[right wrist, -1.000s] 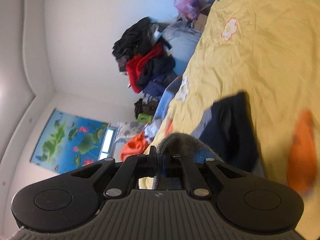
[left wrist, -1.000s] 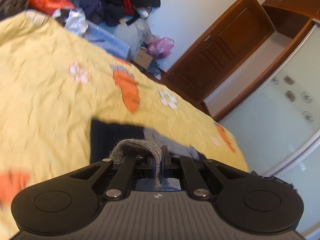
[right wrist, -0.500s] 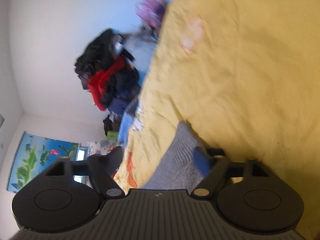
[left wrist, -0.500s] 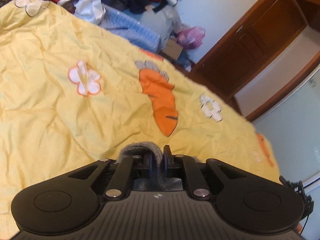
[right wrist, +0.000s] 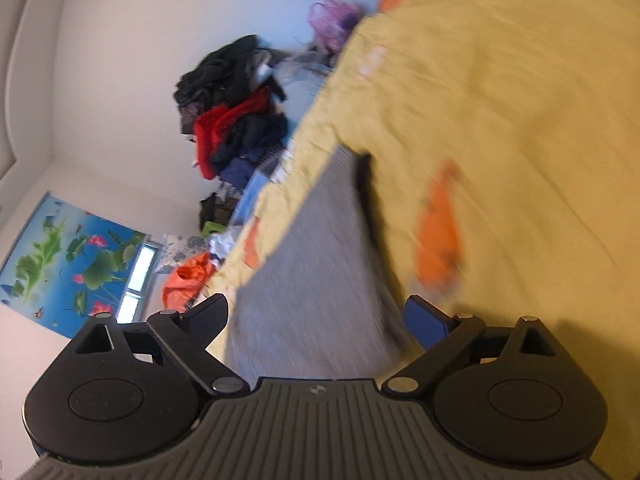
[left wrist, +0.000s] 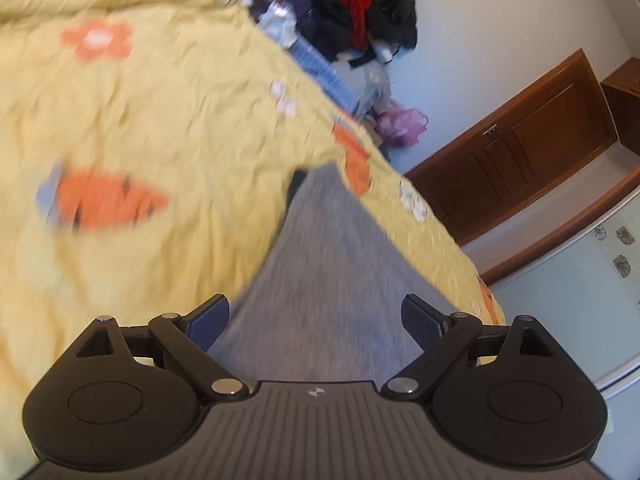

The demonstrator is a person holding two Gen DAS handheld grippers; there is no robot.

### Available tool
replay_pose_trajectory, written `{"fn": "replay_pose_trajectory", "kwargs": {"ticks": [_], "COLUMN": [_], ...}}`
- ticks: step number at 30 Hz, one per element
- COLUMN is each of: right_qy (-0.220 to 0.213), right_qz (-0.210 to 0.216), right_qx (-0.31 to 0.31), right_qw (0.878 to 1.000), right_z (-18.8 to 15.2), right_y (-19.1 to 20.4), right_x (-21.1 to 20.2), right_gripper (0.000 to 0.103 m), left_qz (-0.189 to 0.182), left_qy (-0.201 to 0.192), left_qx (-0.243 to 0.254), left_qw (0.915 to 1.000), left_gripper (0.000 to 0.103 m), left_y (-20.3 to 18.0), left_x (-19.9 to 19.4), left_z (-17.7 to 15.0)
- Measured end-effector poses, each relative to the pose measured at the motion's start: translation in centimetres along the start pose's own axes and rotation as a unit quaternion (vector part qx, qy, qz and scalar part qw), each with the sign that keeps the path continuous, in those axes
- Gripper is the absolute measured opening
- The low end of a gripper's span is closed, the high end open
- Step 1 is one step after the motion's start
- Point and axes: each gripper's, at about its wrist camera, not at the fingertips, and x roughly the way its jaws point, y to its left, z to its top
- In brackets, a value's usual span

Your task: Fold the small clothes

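Observation:
A grey knit garment lies spread flat on the yellow bedspread, a dark layer peeking out at its far corner. My left gripper hovers over its near end, jaws still opening wide, pads clear of the cloth. In the right wrist view the same grey garment stretches away over the yellow bedspread, a dark edge along its right side. My right gripper is also still opening, its pads pressing on nothing. Both views are motion-blurred.
A heap of red, black and navy clothes is piled beyond the bed's far edge, with a purple bag on the floor and a brown wooden door behind. The clothes heap and a blue lotus poster show in the right wrist view.
Both grippers, shut on grey cloth a second ago, have opened wide and let it go. The garment now lies flat on the bedspread, and both cameras have swung over it.

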Motion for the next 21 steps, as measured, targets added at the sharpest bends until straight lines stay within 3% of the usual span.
{"fn": "replay_pose_trajectory", "kwargs": {"ticks": [5, 11, 14, 16, 17, 18, 19, 21], "right_qy": [0.011, 0.007, -0.026, -0.038, -0.041, -0.032, -0.020, -0.016], "right_qz": [-0.036, -0.035, -0.055, -0.065, -0.071, -0.079, -0.081, -0.073], "right_qx": [-0.050, -0.040, -0.031, -0.023, -0.019, -0.014, -0.005, -0.001], "right_qw": [0.998, 0.999, 0.998, 0.997, 0.996, 0.996, 0.997, 0.997], "right_z": [-3.4, -3.2, -3.2, -3.1, -3.1, -3.1, -3.0, -3.2], "right_y": [0.5, 2.2, 3.0, 3.1, 3.0, 2.8, 2.2, 1.8], "right_x": [-0.2, 3.5, 5.2, 6.5, 7.1, 7.8, 8.5, 9.1], "right_gripper": [0.094, 0.095, 0.088, 0.073, 0.057, 0.029, 0.014, 0.013], "left_qz": [-0.001, -0.022, -0.035, -0.022, -0.009, 0.012, 0.045, 0.048], "left_qy": [0.030, 0.019, 0.009, 0.002, 0.005, 0.012, 0.019, 0.012], "left_qx": [-0.039, -0.087, -0.115, -0.107, -0.095, -0.082, -0.067, -0.046], "left_qw": [0.9988, 0.9958, 0.9927, 0.9940, 0.9954, 0.9965, 0.9966, 0.9977], "left_gripper": [0.094, 0.093, 0.091, 0.079, 0.057, 0.019, 0.006, 0.006], "left_y": [1.8, 1.7, 1.5, 0.9, 0.6, 0.4, 0.3, 0.2], "left_x": [0.3, 3.5, 4.7, 5.1, 5.3, 5.7, 6.1, 6.2], "left_z": [-3.8, -2.9, -2.7, -3.0, -3.1, -3.4, -3.7, -3.8]}}
